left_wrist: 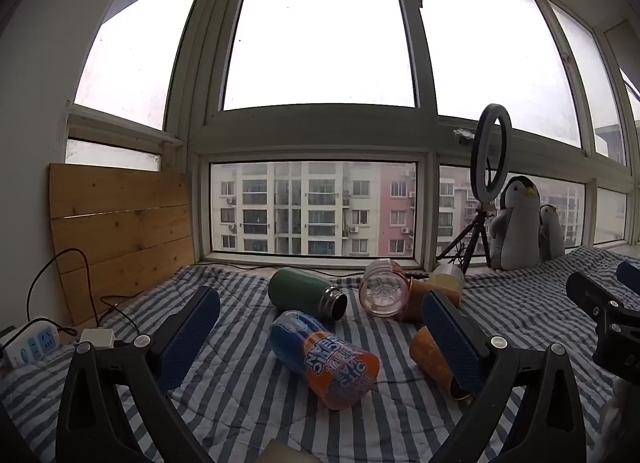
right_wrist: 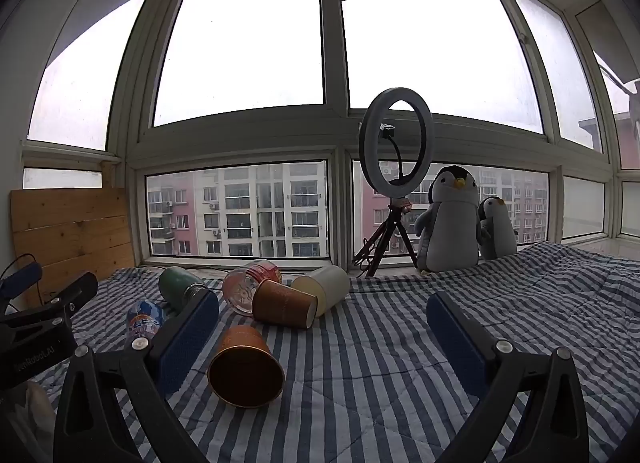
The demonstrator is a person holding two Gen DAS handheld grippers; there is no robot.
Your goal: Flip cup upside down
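Observation:
A brown paper cup (right_wrist: 246, 369) lies on its side on the striped bedsheet (right_wrist: 380, 375), its open mouth facing me; it shows partly behind my left gripper's right finger in the left wrist view (left_wrist: 430, 355). My right gripper (right_wrist: 322, 337) is open and empty, the cup just inside its left finger. My left gripper (left_wrist: 320, 337) is open and empty, with an orange and blue drink bottle (left_wrist: 324, 359) lying between its fingers. A second brown cup (right_wrist: 282, 303) lies on its side farther back.
A green flask (left_wrist: 304, 297), a clear pink bottle (left_wrist: 382, 293) and a cream tumbler (right_wrist: 324, 291) lie near the window sill. A ring light on a tripod (right_wrist: 394, 183) and two plush penguins (right_wrist: 450, 219) stand at the back right. A wooden board (left_wrist: 120, 231) and a power strip (left_wrist: 30, 345) are at the left.

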